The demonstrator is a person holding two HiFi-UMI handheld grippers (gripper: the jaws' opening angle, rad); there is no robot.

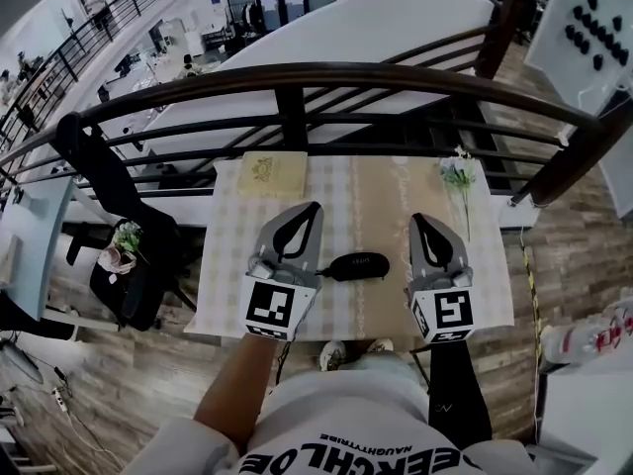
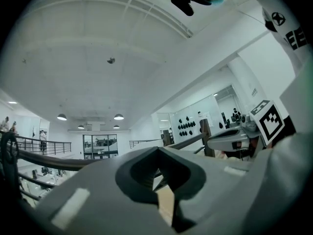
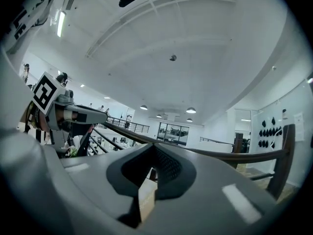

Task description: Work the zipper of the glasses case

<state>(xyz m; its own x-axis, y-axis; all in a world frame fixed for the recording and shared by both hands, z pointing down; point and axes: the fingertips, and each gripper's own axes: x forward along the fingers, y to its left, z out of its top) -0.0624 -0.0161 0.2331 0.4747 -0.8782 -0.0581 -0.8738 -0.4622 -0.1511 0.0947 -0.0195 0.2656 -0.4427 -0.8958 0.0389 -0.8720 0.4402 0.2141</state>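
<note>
Both hand-held grippers closed and empty over the desk; glasses case between them.

The desk carries a checked cloth and stands against a dark railing, which runs ahead of both sets of jaw tips. The left hand-held gripper and the right hand-held gripper point level toward the railing; each has its jaws together at the tips with nothing between them. A tan book lies just ahead of the left jaw tips. The dark glasses case lies on the desk between the two bodies, just beside the left one, behind both jaw tips. A flower sprig lies ahead of the right jaw tips.
</note>
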